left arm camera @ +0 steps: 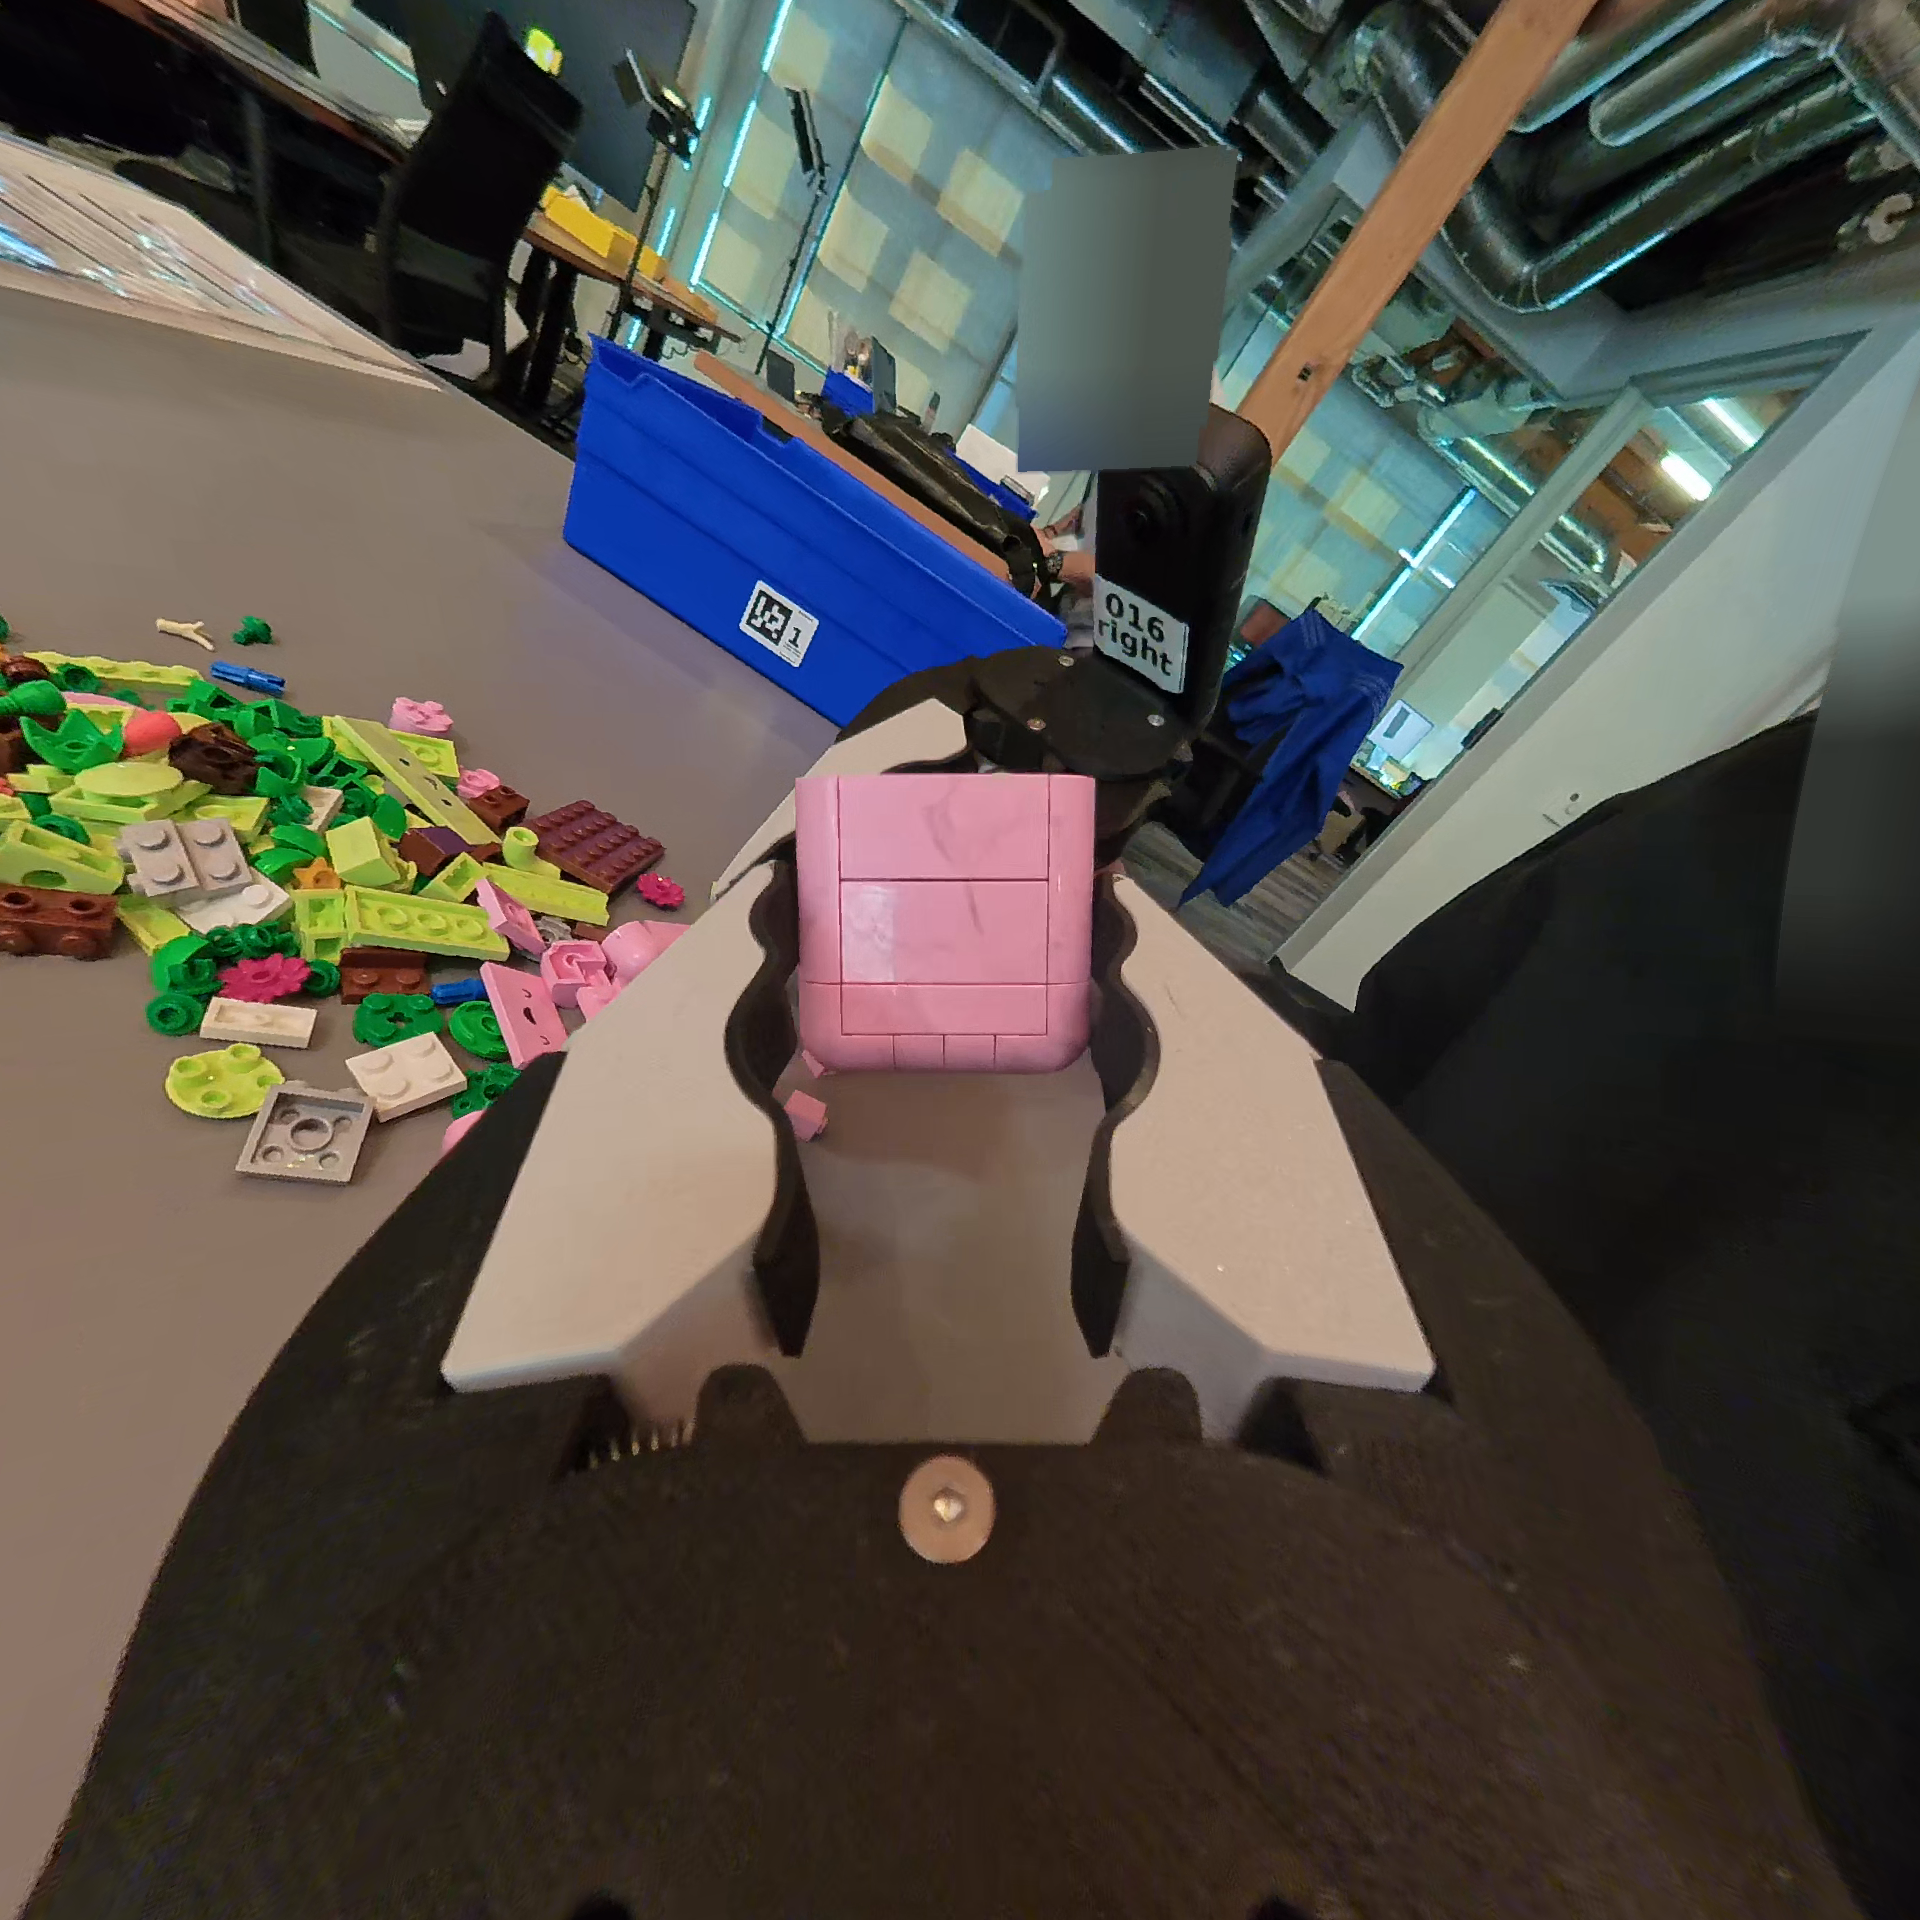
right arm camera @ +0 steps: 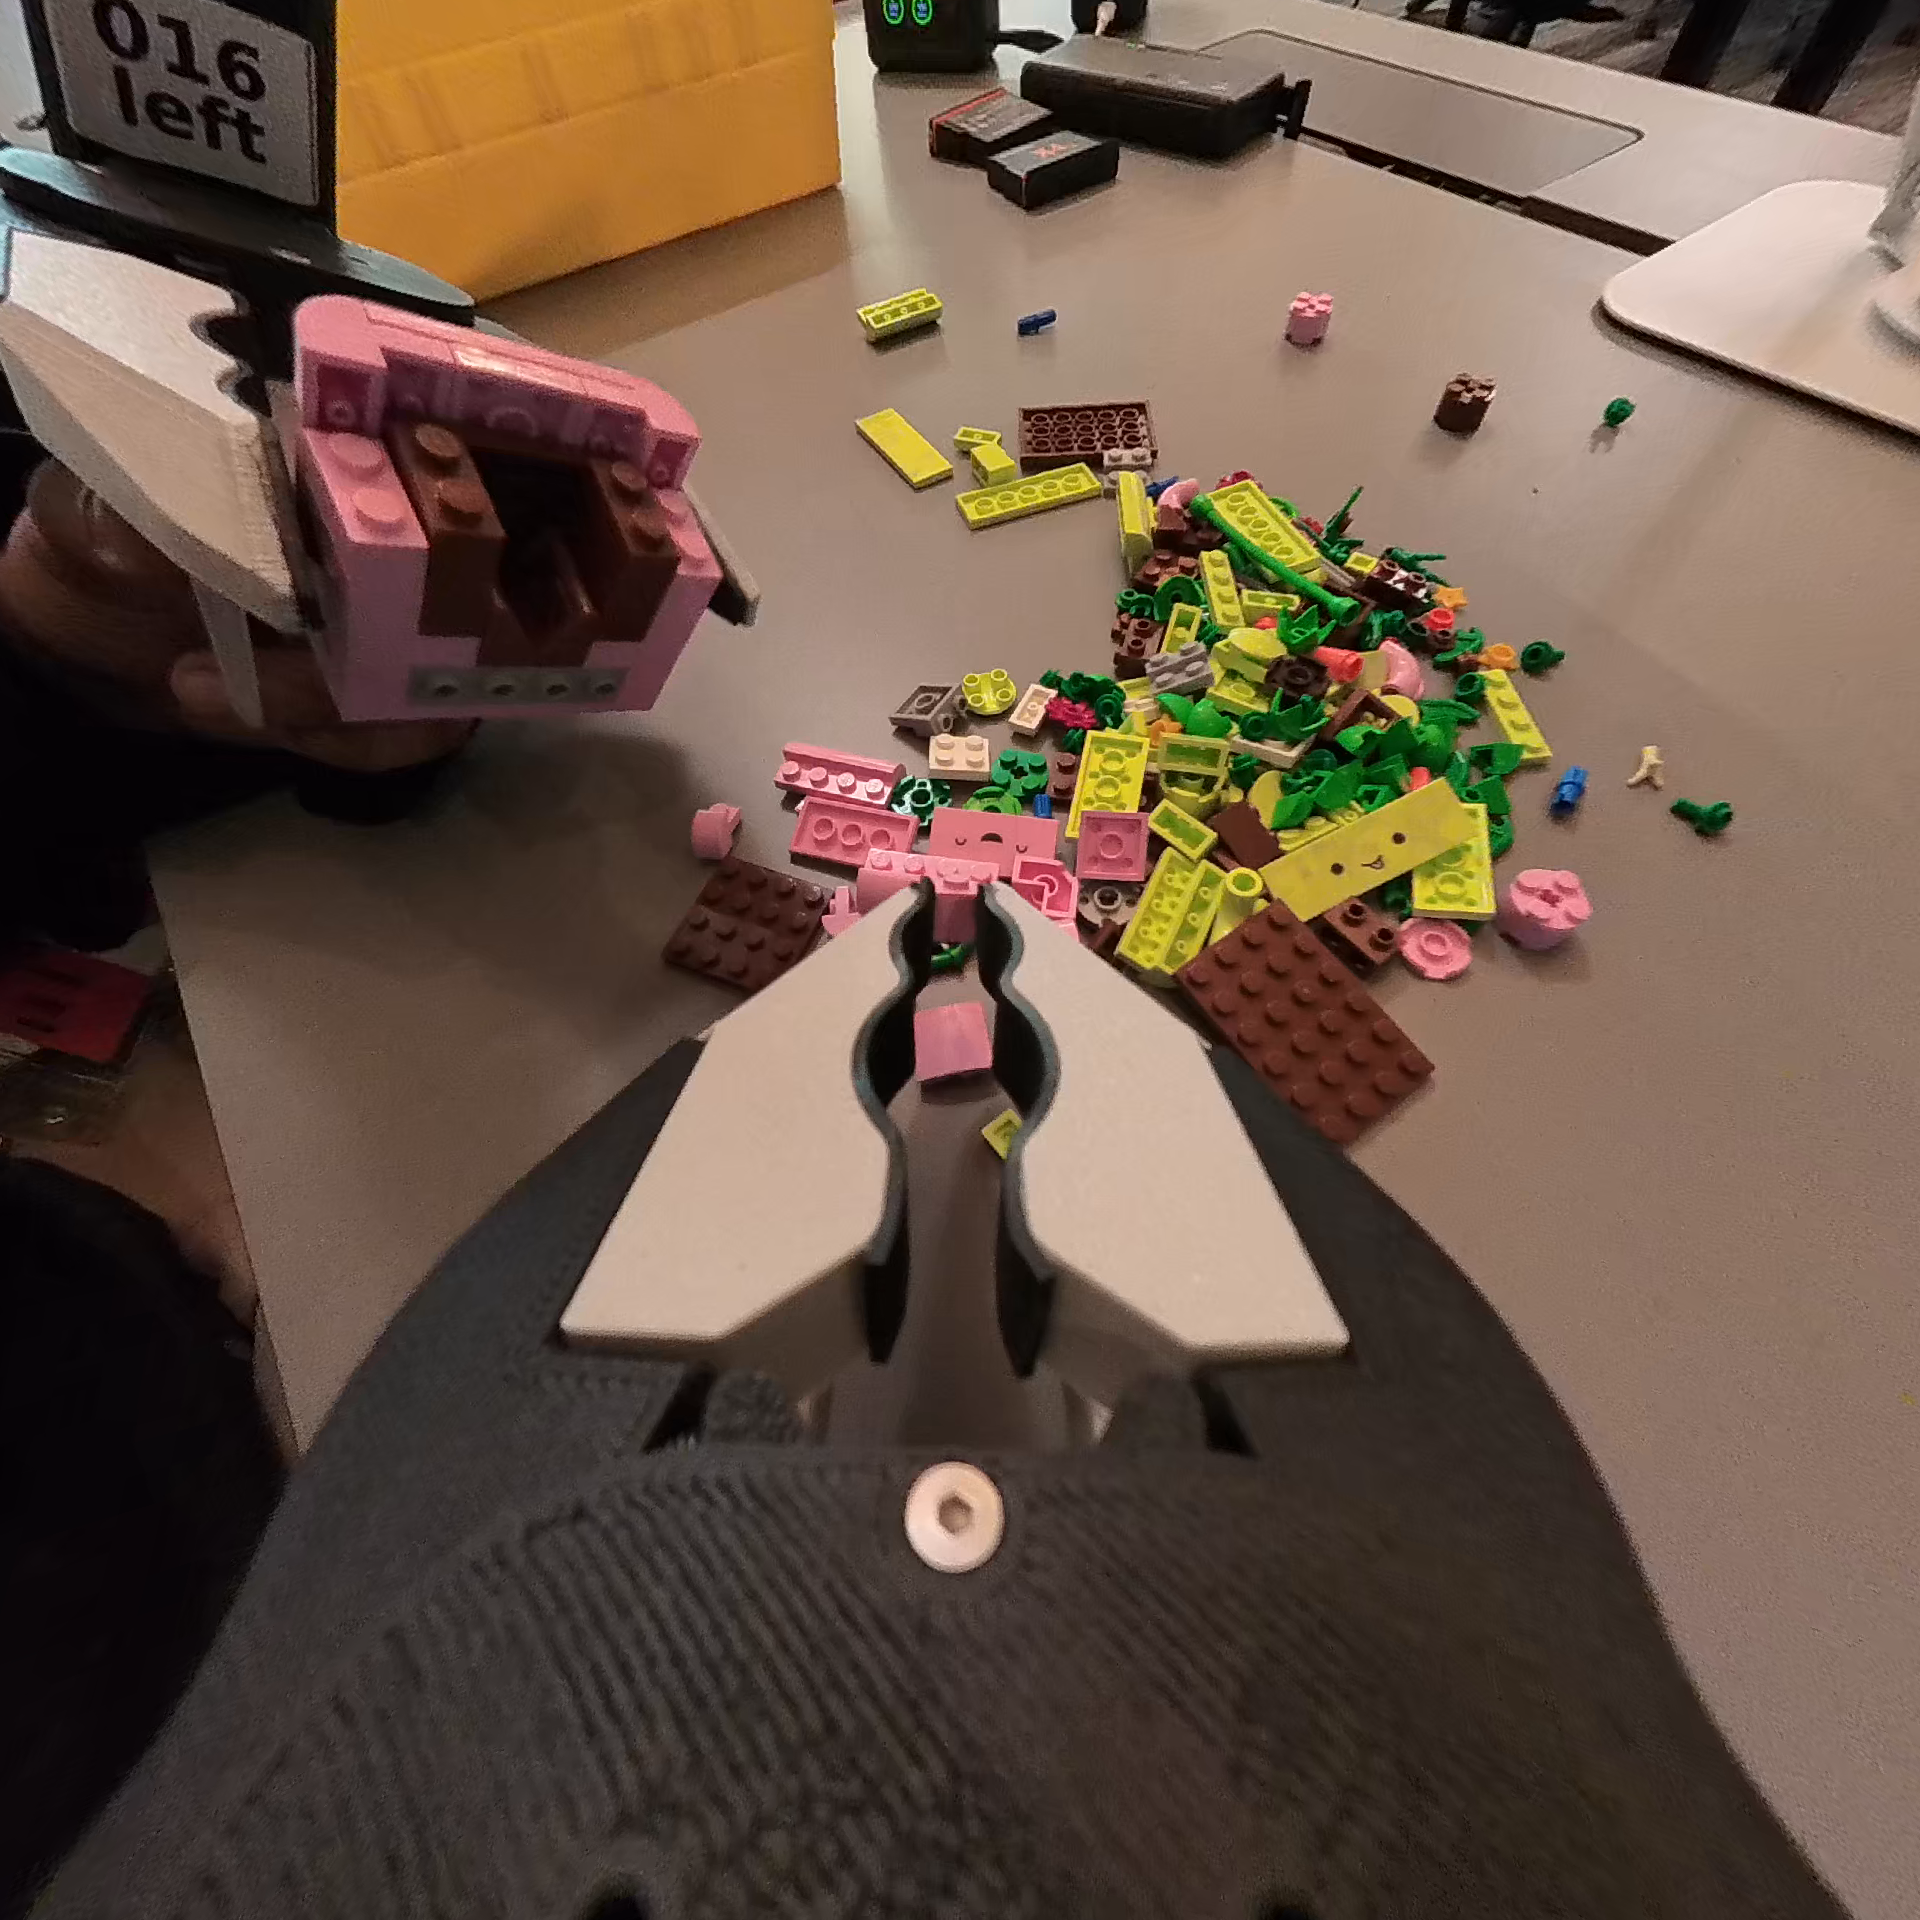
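Left hand-held gripper (left arm camera: pixel 940 925) clamped on half-built pink brick cube (left arm camera: pixel 943 920) | right hand-held gripper (right arm camera: pixel 954 914) nearly together, nipping a small pink brick (right arm camera: pixel 954 916) at frame centre | loose brick pile (right arm camera: pixel 1278 717) on desk (right arm camera: pixel 1558 1299), much unbuilt

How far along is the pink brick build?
Done: a pink build has a closed shell with brown bricks inside and an open core. In hand: the left claw clamps it. The right claw is nearly closed above the loose brick pile; whether it holds a piece is unclear. Left: many pieces lie loose.
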